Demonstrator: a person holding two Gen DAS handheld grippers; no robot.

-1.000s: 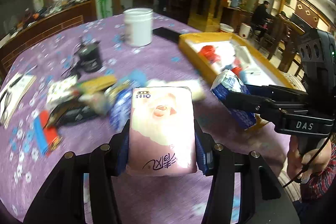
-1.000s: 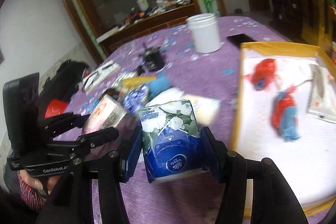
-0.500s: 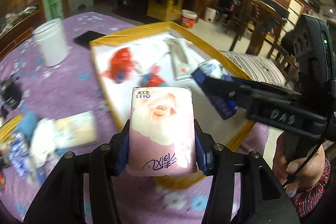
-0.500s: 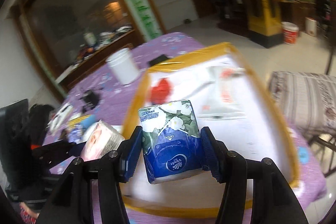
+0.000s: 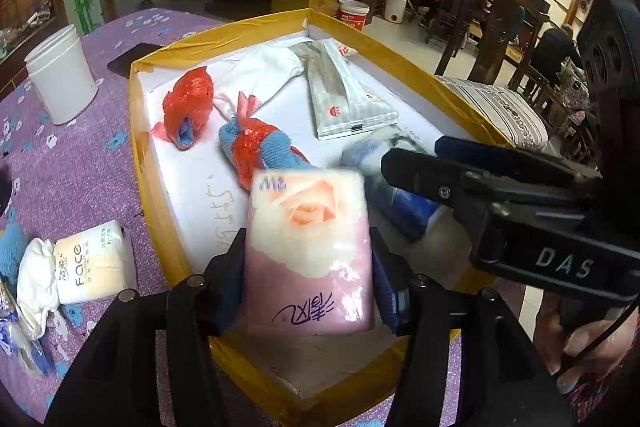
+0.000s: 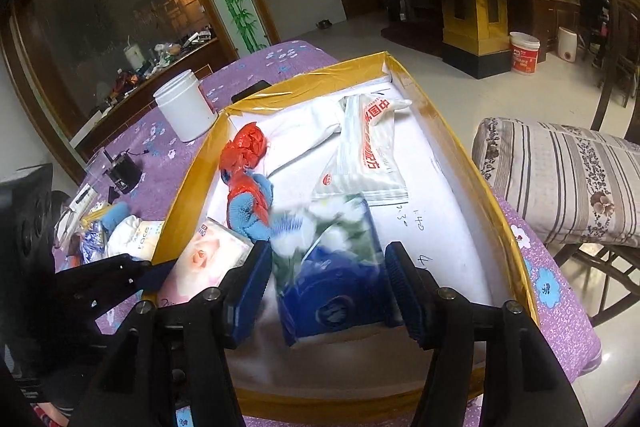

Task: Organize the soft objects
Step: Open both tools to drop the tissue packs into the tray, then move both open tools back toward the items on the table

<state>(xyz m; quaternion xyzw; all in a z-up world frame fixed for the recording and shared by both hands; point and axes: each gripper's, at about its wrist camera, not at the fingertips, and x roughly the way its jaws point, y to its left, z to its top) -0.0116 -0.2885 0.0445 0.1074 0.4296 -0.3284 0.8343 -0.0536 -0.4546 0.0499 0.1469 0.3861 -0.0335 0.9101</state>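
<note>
Left hand-held gripper (image 5: 308, 279): jaws opening, pink tissue pack (image 5: 310, 251) between them over the near end of the yellow-rimmed box (image 5: 138, 155). Pack is motion-blurred; its top label is unreadable, only a rose print and upside-down purple script near the bottom show. Cannot tell whether the pads still press on it.

Right hand-held gripper (image 6: 328, 291): jaws opening, blue tissue pack (image 6: 332, 267) between them, heavily blurred (white flowers on top, round logo on the blue part, text illegible). A gap shows at its left pad (image 6: 248, 291); the pack looks loose, over the box's white floor.

In the left view the right gripper's body blocks most of the blue pack; "DAS" reads on its housing. A hand (image 5: 588, 347) on its grip is cut off at the frame edge.

Inside the box: grey-white wipes packet (image 5: 344, 95) with a red round logo, large red characters readable in the right view; two red-and-blue cloth bundles (image 5: 256, 147); pen scribbles on the floor, not legible.

On the purple surface (image 5: 72, 179): cream pack printed "Face" (image 5: 94, 263), white jar (image 5: 60, 75). Items at the far left edge are cropped.
</note>
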